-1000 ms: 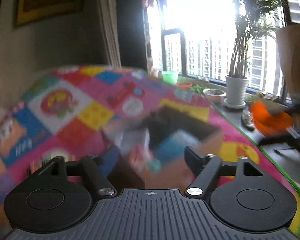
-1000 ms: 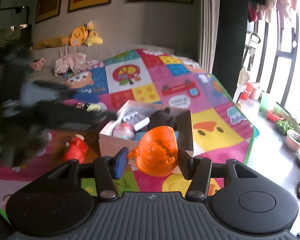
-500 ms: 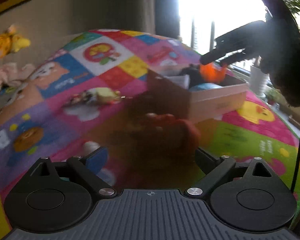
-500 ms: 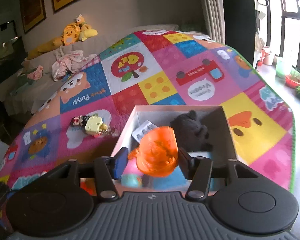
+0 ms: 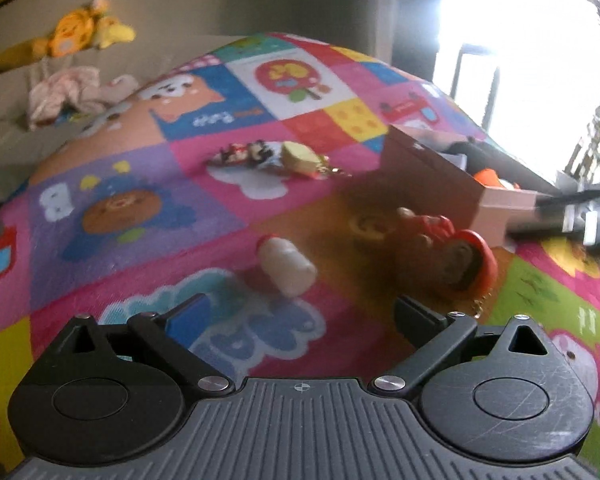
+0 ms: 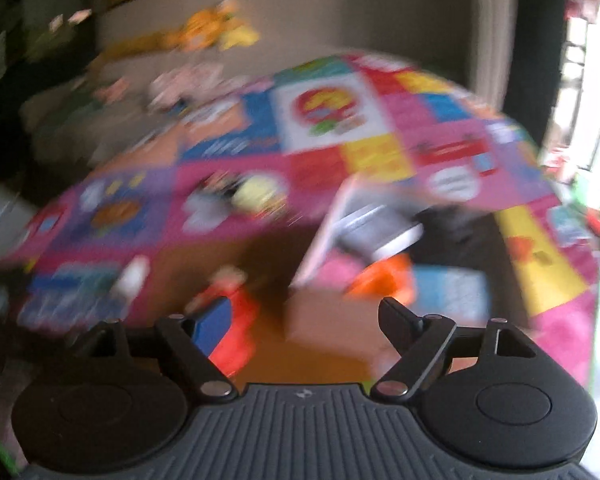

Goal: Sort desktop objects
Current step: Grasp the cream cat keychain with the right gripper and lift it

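The left gripper (image 5: 300, 312), fingers opening wide and empty, faces a white bottle (image 5: 286, 268) and red toy (image 5: 448, 248) at centre frame. The right gripper (image 6: 300, 316), opening empty, sits low before the box (image 6: 320, 240) holding the orange toy (image 6: 388, 276).

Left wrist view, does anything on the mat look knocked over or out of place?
Yes. The small white bottle with a red cap lies on its side on the mat, apart from the box. A red toy is also tipped over beside the box. Both are still unsorted.
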